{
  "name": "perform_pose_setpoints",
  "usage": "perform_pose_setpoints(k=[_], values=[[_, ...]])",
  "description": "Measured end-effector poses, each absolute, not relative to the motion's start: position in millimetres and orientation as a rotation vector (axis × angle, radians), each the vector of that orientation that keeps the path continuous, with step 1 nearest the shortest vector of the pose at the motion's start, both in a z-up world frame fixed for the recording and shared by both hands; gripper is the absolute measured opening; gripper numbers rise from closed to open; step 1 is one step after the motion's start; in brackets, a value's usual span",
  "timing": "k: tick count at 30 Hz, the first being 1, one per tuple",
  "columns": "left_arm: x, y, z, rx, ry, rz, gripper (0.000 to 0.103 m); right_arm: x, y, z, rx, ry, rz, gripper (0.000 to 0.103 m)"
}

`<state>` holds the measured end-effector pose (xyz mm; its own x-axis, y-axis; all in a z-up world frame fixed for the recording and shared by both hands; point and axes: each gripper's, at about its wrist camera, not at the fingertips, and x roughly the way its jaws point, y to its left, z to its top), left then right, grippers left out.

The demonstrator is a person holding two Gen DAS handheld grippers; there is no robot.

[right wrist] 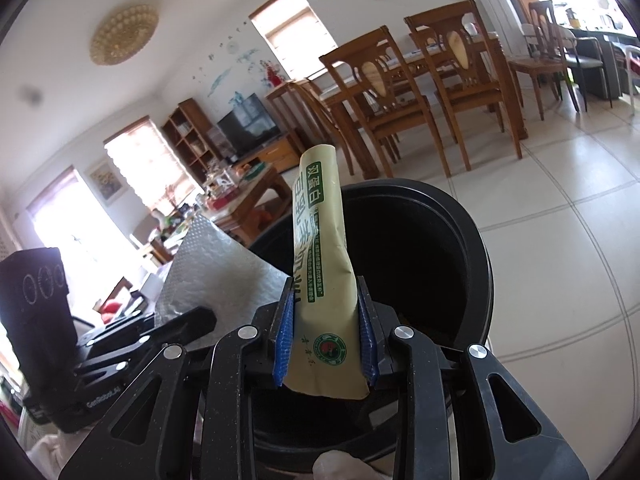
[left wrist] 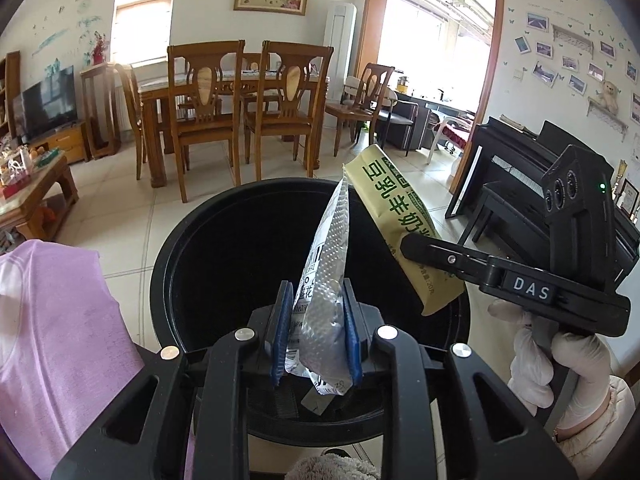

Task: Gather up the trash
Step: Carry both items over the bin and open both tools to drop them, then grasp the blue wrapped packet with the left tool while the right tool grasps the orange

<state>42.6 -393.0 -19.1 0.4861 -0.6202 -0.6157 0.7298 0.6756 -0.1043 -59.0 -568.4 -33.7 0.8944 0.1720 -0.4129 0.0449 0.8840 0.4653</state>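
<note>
Blue-padded fingers [left wrist: 282, 328] of the left gripper [left wrist: 316, 332] are clamped on a silver foil wrapper [left wrist: 326, 280], which stands upright over the open mouth of a black trash bin [left wrist: 168, 280]. Just to its right, the right gripper [right wrist: 326, 330] is pinched shut on a yellow-green milk powder sachet [right wrist: 320, 240], tilted above the bin's right rim and held by a white-gloved hand [left wrist: 552, 364]. A pink sleeve [left wrist: 52, 340] sits near left. Farther off across the tiled floor [left wrist: 120, 208] stand a wooden dining table [left wrist: 160, 92] with chairs [left wrist: 200, 104], and a black piano [left wrist: 516, 160] at right.
</note>
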Motion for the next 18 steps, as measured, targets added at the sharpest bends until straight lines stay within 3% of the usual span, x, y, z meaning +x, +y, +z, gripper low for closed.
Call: perform_pose_setpoints(k=[7, 8, 11, 12, 15, 18], values=[[41.3, -390.3, -17.8, 0.18, 0.681, -0.8, 0.028, -54.3, -567.2, -29.2, 0.495, 0.475, 0.052, 0.03], [40.4, -389.0, -16.7, 0.182, 0.684, -0.793, 0.037, -54.5, -566.8, -29.4, 0.497, 0.476, 0.052, 0.035], [34.2, -385.4, -12.7, 0.184, 0.66, -0.766, 0.077, -54.8, -565.6, -26.9, 0.518, 0.47, 0.058, 0.06], [29.9, -381.6, -8.6, 0.186, 0.635, -0.753, 0.083, -55.8, -565.4, -26.4, 0.527, 0.464, 0.061, 0.067], [24.4, -375.6, -1.8, 0.197, 0.611, -0.734, 0.092, -57.7, -560.2, -22.5, 0.53, 0.451, 0.054, 0.072], [21.3, -364.7, 4.0, 0.186, 0.604, -0.72, 0.093, -56.8, -550.2, -17.6, 0.524, 0.448, 0.067, 0.076]])
